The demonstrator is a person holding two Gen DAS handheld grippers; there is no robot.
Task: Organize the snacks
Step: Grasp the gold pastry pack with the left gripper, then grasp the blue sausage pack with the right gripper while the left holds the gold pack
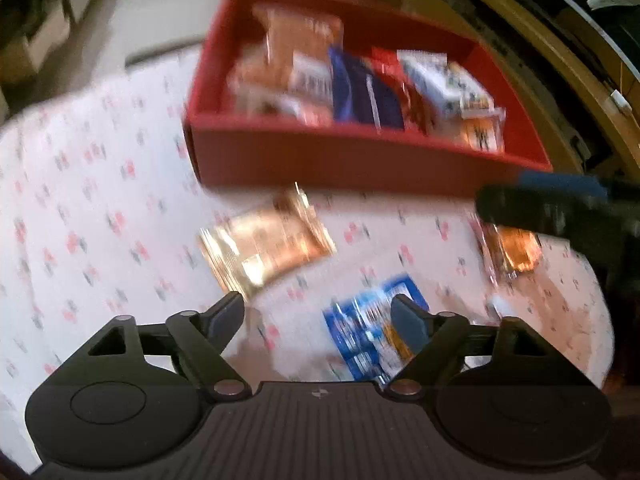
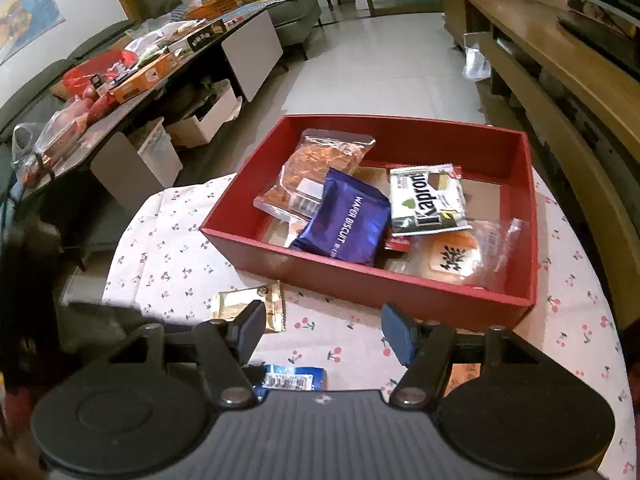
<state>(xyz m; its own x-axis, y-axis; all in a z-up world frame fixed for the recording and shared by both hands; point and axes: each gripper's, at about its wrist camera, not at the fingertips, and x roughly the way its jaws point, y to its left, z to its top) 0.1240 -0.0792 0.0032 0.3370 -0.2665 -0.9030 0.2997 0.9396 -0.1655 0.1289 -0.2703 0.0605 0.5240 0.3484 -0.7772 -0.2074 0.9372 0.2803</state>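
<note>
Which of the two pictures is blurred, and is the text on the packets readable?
Left wrist view: motion blur smears the red box and packets, no print readable. Right wrist view: sharp, the purple wafer packet reads clearly; fisheye bends the edges.

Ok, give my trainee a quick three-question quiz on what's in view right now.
1. True or false: the red box holds no snacks yet.
2. Which packets lie on the tablecloth outside the box? A) a gold packet and a blue packet B) only a green one
3. Fill in: the purple packet in the box reads "wafer ____".

Key: 1 false, several packets are inside. 2 A; an orange packet also lies under the right tool. 3 biscuit.
</note>
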